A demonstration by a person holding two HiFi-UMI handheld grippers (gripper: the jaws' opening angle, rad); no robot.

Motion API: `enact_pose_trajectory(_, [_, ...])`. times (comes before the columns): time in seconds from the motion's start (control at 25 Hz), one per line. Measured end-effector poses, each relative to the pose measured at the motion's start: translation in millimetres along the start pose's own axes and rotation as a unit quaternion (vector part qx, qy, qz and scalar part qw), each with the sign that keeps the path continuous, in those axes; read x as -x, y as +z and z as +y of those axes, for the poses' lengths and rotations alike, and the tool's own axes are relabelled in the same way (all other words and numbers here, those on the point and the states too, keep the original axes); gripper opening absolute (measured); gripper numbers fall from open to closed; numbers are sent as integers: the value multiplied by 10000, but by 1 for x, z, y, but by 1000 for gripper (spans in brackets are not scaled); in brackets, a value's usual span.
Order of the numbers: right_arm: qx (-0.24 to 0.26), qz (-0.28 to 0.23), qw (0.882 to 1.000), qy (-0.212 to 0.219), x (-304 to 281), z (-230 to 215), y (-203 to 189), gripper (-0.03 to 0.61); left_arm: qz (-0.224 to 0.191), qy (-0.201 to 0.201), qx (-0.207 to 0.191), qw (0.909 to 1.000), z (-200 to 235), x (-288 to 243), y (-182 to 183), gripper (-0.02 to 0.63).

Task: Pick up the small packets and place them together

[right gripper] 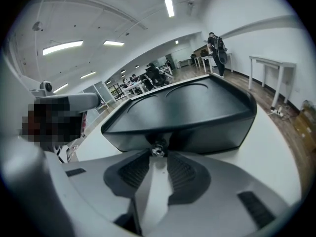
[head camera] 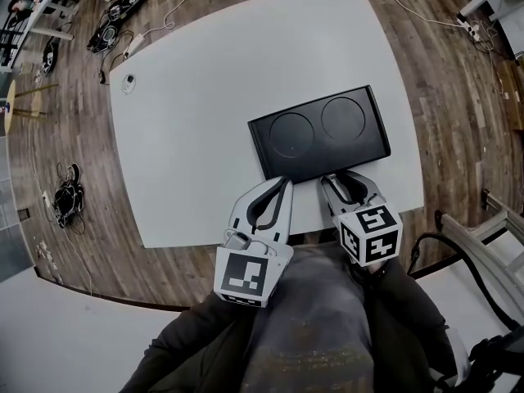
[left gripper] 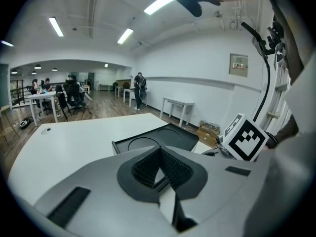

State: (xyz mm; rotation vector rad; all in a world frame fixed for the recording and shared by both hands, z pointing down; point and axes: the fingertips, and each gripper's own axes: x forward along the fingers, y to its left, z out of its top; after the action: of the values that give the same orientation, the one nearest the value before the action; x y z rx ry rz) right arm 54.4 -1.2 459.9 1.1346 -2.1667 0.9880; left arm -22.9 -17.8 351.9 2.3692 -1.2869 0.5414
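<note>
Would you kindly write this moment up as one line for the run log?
left gripper: jaws together, empty | right gripper: jaws apart by black tray | packets: none seen

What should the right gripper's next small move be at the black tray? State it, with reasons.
Probably ease the right gripper back from the black rectangular tray with two round recesses. Its jaws stand apart at the tray's near wall, with a small shiny thing, too small to identify, at their tips. No packets show in any view, so a wider look seems wise.
</note>
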Motion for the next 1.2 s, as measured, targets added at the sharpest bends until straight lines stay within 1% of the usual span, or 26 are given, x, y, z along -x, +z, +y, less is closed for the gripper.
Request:
enact_pose_trajectory(0.08, [-60, 12, 10000, -57, 0, -2, 0, 109, 34, 20, 38, 10000, 3, 1, -2, 3])
enact_pose_trajectory(0.2, [-91, 41, 9999, -13, -2, 1, 0, 69, 16, 21, 17, 10000, 5, 3, -5, 3])
enact_pose_trajectory(0.48, [-5, -36, 10000, -63, 2, 4, -1, 67, 11, -25, 5, 10000, 4, 7, -7, 3])
enact_pose_trajectory(0.84, [0, -37, 10000, -45, 13, 8, -15, 68, 49, -194, -34, 9998, -8, 7, -14, 3])
enact_pose_trajectory(1.2, [-57, -189, 9998, -36, 23, 17, -31, 68, 80, -345, -58, 9994, -17, 11, -26, 3])
